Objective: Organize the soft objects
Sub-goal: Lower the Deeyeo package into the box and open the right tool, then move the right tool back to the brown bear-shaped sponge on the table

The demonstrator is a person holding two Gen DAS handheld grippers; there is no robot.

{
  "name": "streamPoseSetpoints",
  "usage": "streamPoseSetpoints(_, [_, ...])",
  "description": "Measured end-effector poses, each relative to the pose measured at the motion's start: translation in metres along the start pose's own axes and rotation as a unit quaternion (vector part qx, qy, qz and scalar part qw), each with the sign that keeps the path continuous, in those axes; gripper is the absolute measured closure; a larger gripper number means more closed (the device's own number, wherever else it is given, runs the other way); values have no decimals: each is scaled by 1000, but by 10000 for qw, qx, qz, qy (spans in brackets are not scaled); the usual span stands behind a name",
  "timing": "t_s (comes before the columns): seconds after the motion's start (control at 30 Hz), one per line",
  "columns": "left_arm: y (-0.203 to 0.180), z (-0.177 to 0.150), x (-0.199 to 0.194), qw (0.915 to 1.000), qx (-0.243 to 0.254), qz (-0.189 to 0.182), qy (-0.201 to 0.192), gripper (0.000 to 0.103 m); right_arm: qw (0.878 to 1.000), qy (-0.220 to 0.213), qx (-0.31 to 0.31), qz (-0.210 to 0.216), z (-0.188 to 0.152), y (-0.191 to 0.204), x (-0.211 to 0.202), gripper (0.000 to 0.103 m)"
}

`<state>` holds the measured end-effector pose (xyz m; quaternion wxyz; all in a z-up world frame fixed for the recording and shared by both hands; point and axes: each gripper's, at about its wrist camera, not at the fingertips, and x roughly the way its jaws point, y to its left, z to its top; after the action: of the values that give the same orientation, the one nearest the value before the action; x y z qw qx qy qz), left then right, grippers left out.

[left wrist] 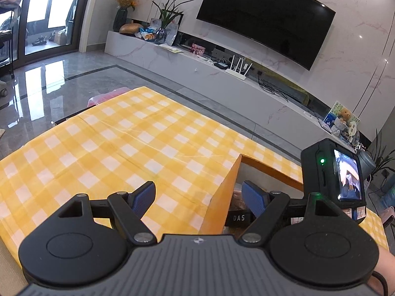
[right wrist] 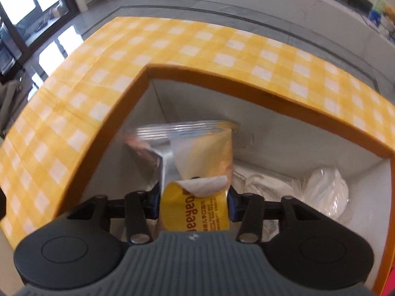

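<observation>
My right gripper is shut on a yellow and silver snack packet and holds it inside the open orange box, above its white floor. White plastic-wrapped soft items lie at the box's right side. My left gripper is open and empty, above the yellow checked tablecloth, just left of the orange box. The right gripper's camera body shows over the box in the left wrist view.
The table stands on a glossy grey floor. A marble TV cabinet with a router, plants and clutter runs behind it, under a wall TV. A pink item sits past the table's far left edge.
</observation>
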<state>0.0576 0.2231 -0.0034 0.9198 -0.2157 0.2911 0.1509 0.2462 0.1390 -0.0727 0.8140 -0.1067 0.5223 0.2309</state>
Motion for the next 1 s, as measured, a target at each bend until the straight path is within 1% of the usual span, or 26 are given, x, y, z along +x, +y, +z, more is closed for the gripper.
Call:
streamPoseSetpoints(0.07, [-1, 0, 1, 10000, 24, 39, 16, 10, 9998, 24, -186, 38, 0, 0, 2, 53])
streamPoseSetpoints(0.1, [-2, 0, 1, 10000, 57, 38, 9, 10, 9997, 88, -212, 69, 0, -2, 4, 46])
streamPoseSetpoints(0.13, [-3, -1, 1, 9999, 107, 13, -15, 10, 9996, 141, -222, 47, 0, -5, 5, 33])
streamPoseSetpoints(0.2, [-6, -1, -2, 9997, 203, -24, -111, 10, 9992, 72, -329, -217, 0, -6, 1, 21])
streamPoseSetpoints(0.27, [-8, 0, -7, 9992, 275, 80, -264, 10, 9970, -323, -664, -215, -5, -2, -11, 20])
streamPoseSetpoints(0.3, [-8, 1, -10, 9987, 299, 162, -384, 10, 9941, -622, -838, -281, -10, 1, -19, 18])
streamPoseSetpoints(0.33, [-8, 3, -14, 9979, 309, 235, -512, 10, 9900, -936, -983, -380, -15, 4, -28, 12])
streamPoseSetpoints(0.37, [-7, 4, -18, 9972, 297, 287, -617, 10, 9855, -1210, -1108, -426, -19, 7, -37, 10])
streamPoseSetpoints(0.4, [-6, 6, -21, 9969, 272, 312, -674, 9, 9821, -1376, -1221, -409, -22, 9, -45, 7])
streamPoseSetpoints(0.53, [-3, 10, -27, 9968, 204, 332, -704, 9, 9763, -1552, -1443, -436, -28, 12, -69, 4])
streamPoseSetpoints(0.63, [-4, 13, -30, 9961, 190, 321, -800, 9, 9754, -1699, -1267, -603, -37, 10, -86, 4])
streamPoseSetpoints(0.67, [-4, 14, -32, 9960, 144, 315, -828, 9, 9750, -1772, -1202, -590, -41, 8, -94, 4])
streamPoseSetpoints(0.77, [-9, 17, -37, 9964, 59, 184, -828, 9, 9671, -2209, -1177, -460, -55, 3, -122, 4])
streamPoseSetpoints(0.83, [-16, 18, -43, 9971, 167, 159, -727, 9, 9623, -2392, -1218, -439, -64, 2, -139, 4])
streamPoseSetpoints(0.87, [-21, 18, -47, 9969, 303, 137, -711, 9, 9608, -2469, -1182, -449, -67, 0, -148, 4])
streamPoseSetpoints(0.93, [-31, 17, -58, 9947, 545, 61, -873, 9, 9590, -2586, -1083, -405, -73, -5, -165, 4])
streamPoseSetpoints(1.0, [-41, 16, -69, 9920, 643, 39, -1088, 9, 9569, -2657, -1109, -380, -80, -9, -181, 4])
